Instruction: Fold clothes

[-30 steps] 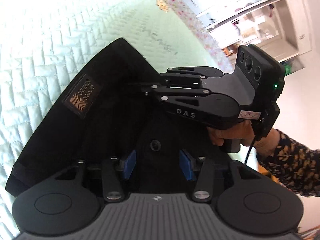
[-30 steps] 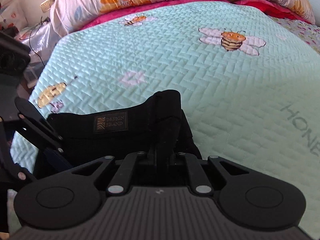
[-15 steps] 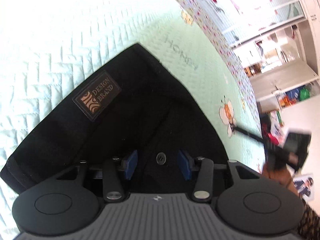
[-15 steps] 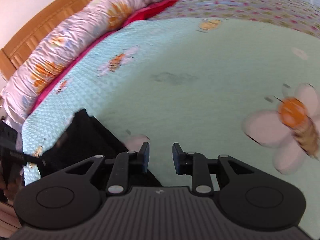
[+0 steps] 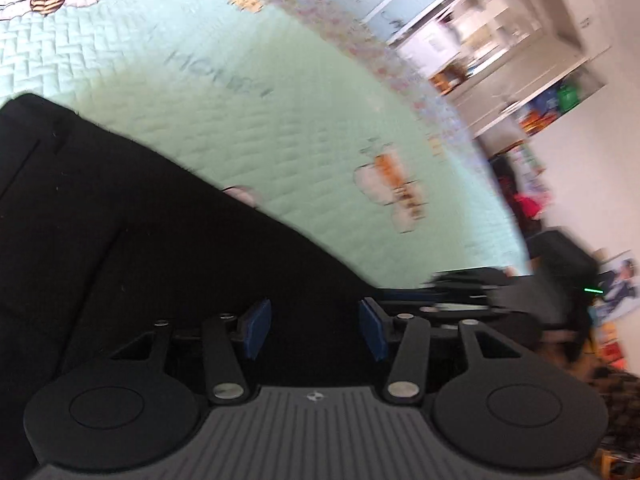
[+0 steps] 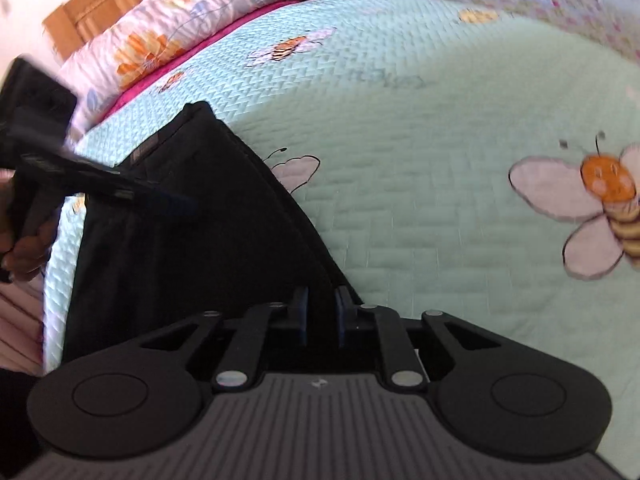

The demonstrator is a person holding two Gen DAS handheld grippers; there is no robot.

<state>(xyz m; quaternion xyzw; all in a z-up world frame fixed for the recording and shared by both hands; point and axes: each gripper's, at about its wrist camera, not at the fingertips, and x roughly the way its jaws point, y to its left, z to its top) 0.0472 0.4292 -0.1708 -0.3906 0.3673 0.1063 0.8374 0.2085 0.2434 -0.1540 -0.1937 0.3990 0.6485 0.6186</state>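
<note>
On my left feed the left gripper (image 5: pixel 314 326) sits low over the black garment (image 5: pixel 132 248), its blue pads (image 5: pixel 256 326) standing wide apart with only dark cloth showing between them, nothing pinched that I can see. The garment lies flat on the mint quilt (image 5: pixel 248 128), filling the lower left of that view, its edge running diagonally down toward the right. At the far right I catch the right gripper (image 5: pixel 472 284), heavily blurred.

On my right feed the right gripper (image 6: pixel 321 312) has its pads drawn in narrow, and the garment's (image 6: pixel 192 240) near corner runs right into the slim gap between them (I read that as a pinch on the fabric edge). The cloth stretches away up-left across the quilt (image 6: pixel 420 160), a small label near its far end. The left gripper (image 6: pixel 160 200) reaches in over it from the left, smeared by motion, with a hand (image 6: pixel 24 252) behind. A bee print (image 6: pixel 592 208) lies to the right, and pillows (image 6: pixel 192 12) line the headboard.
</note>
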